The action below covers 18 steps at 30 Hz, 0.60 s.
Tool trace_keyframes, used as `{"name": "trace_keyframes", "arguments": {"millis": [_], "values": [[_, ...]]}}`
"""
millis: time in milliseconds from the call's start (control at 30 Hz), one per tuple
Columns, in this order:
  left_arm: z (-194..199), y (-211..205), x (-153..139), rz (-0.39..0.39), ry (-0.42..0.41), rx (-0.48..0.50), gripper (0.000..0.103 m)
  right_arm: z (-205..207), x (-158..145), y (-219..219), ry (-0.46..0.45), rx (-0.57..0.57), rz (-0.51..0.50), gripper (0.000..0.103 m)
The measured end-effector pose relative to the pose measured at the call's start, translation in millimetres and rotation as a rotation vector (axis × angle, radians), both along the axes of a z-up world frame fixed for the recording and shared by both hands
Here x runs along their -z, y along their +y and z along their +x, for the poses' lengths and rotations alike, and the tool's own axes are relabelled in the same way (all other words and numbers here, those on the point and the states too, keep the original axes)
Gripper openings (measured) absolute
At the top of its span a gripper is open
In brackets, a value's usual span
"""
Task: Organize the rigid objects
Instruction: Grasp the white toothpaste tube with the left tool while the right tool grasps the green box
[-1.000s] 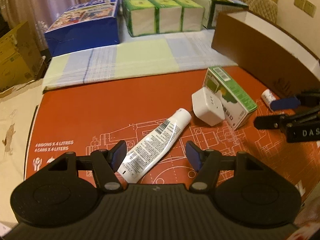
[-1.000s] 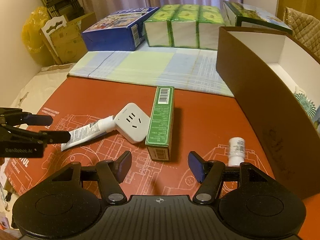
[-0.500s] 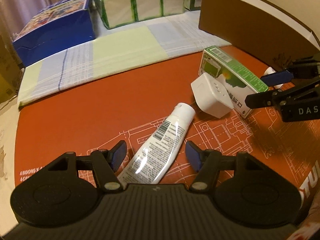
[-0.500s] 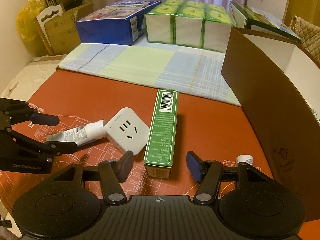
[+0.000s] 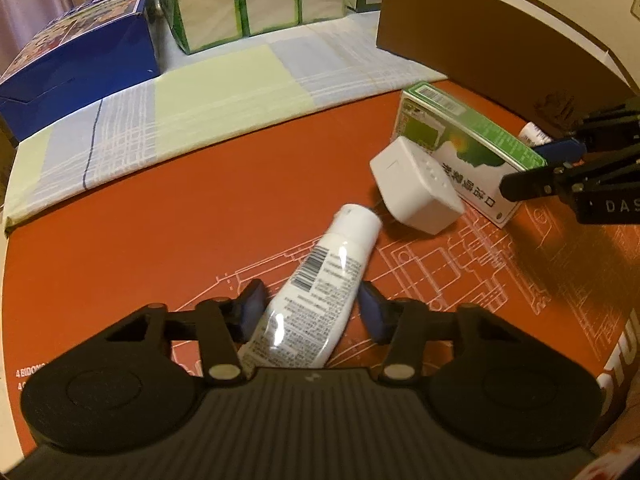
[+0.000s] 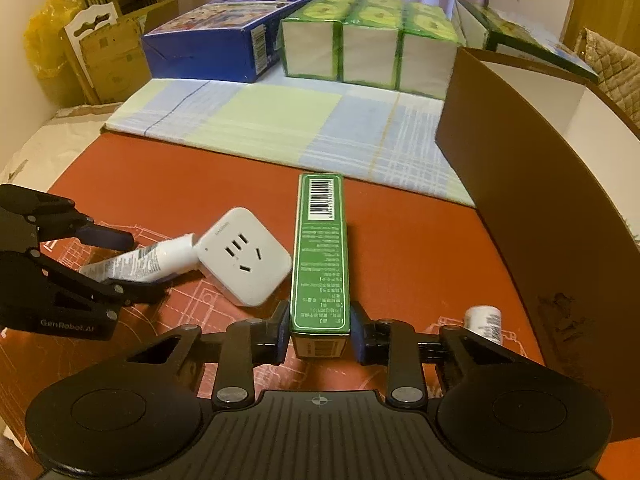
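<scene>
A white tube [image 5: 316, 292] lies on the red mat, its lower half between the fingers of my left gripper [image 5: 310, 310], whose jaws stand narrow around it. The tube also shows in the right wrist view [image 6: 140, 262]. My right gripper [image 6: 319, 334] has its pads against both sides of the near end of a long green box [image 6: 320, 256]. The box [image 5: 468, 148] leans against a white socket cube [image 5: 416, 188], which also shows in the right wrist view [image 6: 244, 256]. A small white bottle [image 6: 486, 322] lies to the right.
A tall brown open box [image 6: 560, 184] stands on the right. A checked cloth [image 6: 280, 124] lies behind the mat. A blue carton [image 6: 216, 48] and green tissue packs [image 6: 368, 40] line the back. The red mat [image 5: 160, 216] has bare room at the left.
Both grippers moved forward and narrowed: the left one around the white tube, the right one onto the near end of the green box.
</scene>
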State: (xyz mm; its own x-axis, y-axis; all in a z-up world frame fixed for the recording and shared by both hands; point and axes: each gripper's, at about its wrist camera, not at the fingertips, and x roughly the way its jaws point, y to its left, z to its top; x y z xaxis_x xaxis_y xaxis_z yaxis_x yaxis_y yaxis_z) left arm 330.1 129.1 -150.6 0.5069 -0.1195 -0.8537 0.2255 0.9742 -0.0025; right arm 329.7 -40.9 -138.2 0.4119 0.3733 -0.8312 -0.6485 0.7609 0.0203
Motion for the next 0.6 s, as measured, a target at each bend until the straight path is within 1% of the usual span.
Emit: {"name": "trace_keyframes", "arguments": {"millis": [67, 133, 267, 333, 433, 600], "values": [[-1.2, -4.0, -0.2, -0.003, -0.004, -0.012, 0.041, 0.0, -0.7, -4.7, 0.002, 0.014, -0.007, 0.027], [-4.3, -8.9, -0.3, -0.002, -0.006, -0.029, 0.039, -0.5, -1.3, -9.2, 0.007, 0.023, -0.011, 0.027], [-7.3, -15.7, -2.4, -0.008, 0.02, -0.102, 0.036, -1.0, -2.6, -18.6, 0.026, 0.04, -0.017, 0.027], [-7.7, -18.9, -4.2, -0.01, 0.048, -0.131, 0.035, -1.3, -3.0, -22.3, 0.039, 0.038, -0.017, 0.027], [-7.6, -19.9, -5.6, -0.043, 0.076, -0.18, 0.035, -2.1, -4.0, -24.8, 0.056, 0.026, -0.02, 0.027], [-4.5, -22.8, -4.8, -0.046, 0.068, -0.193, 0.035, -1.0, -4.0, -25.3, 0.07, 0.02, -0.031, 0.027]]}}
